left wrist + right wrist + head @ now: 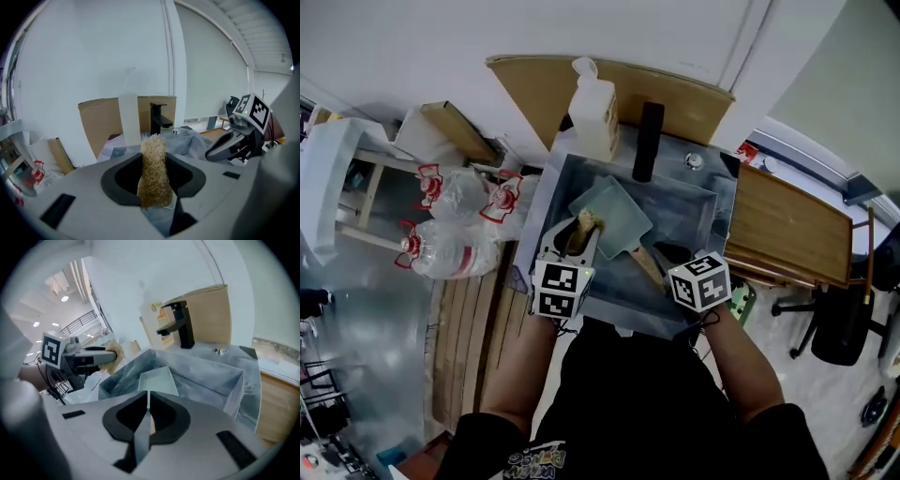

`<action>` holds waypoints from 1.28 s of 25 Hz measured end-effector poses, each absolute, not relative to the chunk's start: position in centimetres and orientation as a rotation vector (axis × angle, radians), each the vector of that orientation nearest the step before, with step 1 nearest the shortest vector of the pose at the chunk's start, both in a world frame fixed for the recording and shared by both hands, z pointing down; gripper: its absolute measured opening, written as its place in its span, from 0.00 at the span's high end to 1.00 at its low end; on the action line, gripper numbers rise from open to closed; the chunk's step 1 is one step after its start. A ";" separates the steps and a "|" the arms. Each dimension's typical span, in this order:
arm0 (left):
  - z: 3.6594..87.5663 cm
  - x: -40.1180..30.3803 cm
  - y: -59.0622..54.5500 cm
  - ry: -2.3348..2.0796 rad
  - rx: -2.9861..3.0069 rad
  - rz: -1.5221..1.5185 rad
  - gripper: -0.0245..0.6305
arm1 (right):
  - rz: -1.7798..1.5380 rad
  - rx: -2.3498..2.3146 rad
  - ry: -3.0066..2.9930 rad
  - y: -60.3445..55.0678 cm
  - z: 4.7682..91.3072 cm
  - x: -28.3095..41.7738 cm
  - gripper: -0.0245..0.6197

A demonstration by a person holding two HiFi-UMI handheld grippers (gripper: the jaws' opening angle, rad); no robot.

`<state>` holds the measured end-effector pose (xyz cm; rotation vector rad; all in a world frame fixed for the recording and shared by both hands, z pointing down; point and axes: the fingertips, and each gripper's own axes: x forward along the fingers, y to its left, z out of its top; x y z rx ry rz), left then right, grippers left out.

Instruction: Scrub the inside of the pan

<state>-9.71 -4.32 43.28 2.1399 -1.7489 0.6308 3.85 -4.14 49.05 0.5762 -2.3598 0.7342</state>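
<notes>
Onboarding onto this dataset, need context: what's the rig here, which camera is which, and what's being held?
No robot: a person holds a two-jaw gripper in each hand over a sink. One picture comes from a head camera looking down; the others from cameras riding on each gripper. The left gripper is shut on a tan fibrous scrubber; the right gripper grips the wooden handle of a pale square pan. A black faucet and white bottle stand behind.
</notes>
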 end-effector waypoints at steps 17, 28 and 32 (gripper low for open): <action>35.4 -3.0 6.6 -1.763 2.306 0.295 0.74 | 0.418 0.523 -2.707 0.5 37.9 4.9 0.95; 35.0 -3.9 10.8 -1.728 2.334 0.240 0.74 | 0.459 0.550 -2.694 4.2 38.4 4.0 0.95; 34.9 -5.8 12.5 -1.705 2.348 0.205 0.74 | 0.450 0.607 -2.681 5.9 37.9 3.0 0.95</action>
